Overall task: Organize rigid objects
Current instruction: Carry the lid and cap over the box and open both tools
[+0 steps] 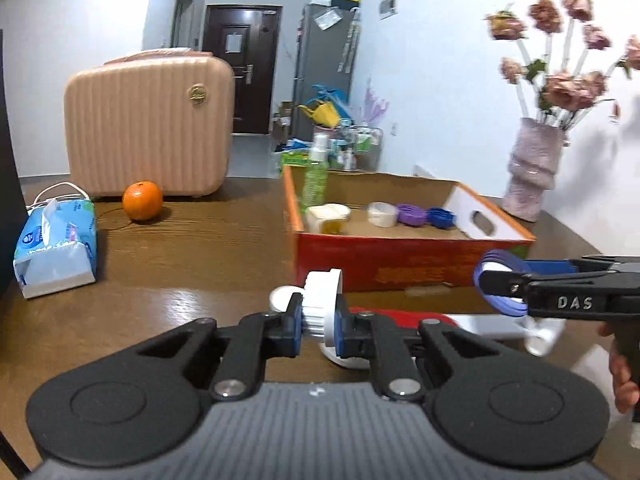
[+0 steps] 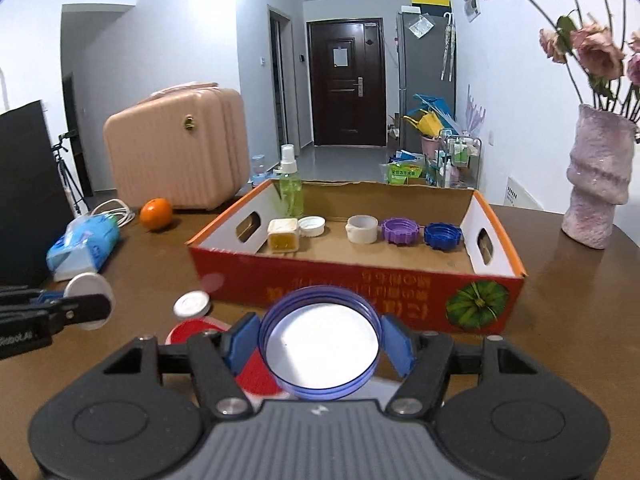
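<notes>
The left gripper (image 1: 319, 320) is clamped on a white lid (image 1: 322, 298), which stands on edge between its blue pads and is pinched across its thickness. The right gripper (image 2: 319, 343) is clamped on a wide blue-rimmed lid (image 2: 320, 344) with a white inner face; its pads (image 2: 243, 342) press on the rim from both sides, and the lid's open side faces back toward the camera.

Just ahead of both grippers stands a red cardboard box (image 2: 356, 284) on the brown counter (image 2: 568, 300). Inside it, along the far part of the floor, sit a green spray bottle (image 2: 291, 186), a small square jar (image 2: 283, 234), a flat white cap (image 2: 312, 226), a white cup-like lid (image 2: 362, 229), a purple lid (image 2: 401, 230) and a dark blue lid (image 2: 443, 235), the last three in a row.

Between the right gripper and the box's near wall, to its left, lie a small white cap (image 2: 192, 304) and a red lid (image 2: 256, 372), which is partly hidden behind the gripper.

Far to the left of the box are an orange (image 2: 156, 213), a tissue pack (image 2: 84, 248) and a pink suitcase (image 2: 176, 148). To the right of the box stands a vase of flowers (image 2: 598, 184).
</notes>
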Tool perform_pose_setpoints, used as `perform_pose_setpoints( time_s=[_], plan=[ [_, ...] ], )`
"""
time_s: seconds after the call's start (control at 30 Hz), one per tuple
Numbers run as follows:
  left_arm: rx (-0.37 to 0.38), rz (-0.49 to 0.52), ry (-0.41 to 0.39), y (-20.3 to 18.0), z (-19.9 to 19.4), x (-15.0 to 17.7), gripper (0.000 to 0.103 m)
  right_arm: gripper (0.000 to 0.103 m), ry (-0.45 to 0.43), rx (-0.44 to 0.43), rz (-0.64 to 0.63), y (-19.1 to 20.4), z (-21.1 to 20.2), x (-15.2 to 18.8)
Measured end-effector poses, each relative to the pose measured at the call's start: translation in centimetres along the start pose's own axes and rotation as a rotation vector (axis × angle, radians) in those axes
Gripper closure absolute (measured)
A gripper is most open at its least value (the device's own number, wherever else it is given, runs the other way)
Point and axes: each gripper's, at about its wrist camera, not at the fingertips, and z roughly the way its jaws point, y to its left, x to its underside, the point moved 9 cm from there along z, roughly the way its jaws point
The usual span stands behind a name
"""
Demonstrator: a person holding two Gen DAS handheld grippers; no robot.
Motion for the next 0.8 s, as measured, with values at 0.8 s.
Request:
perform_pose_setpoints(
  time_s=[0.8],
  plan=[
    [0.052, -0.076, 0.351, -6.0, 23.6, -10.4, 0.088, 0.037, 0.239, 0.054, 0.022, -12.1, 14.2, -8.8]
  ],
)
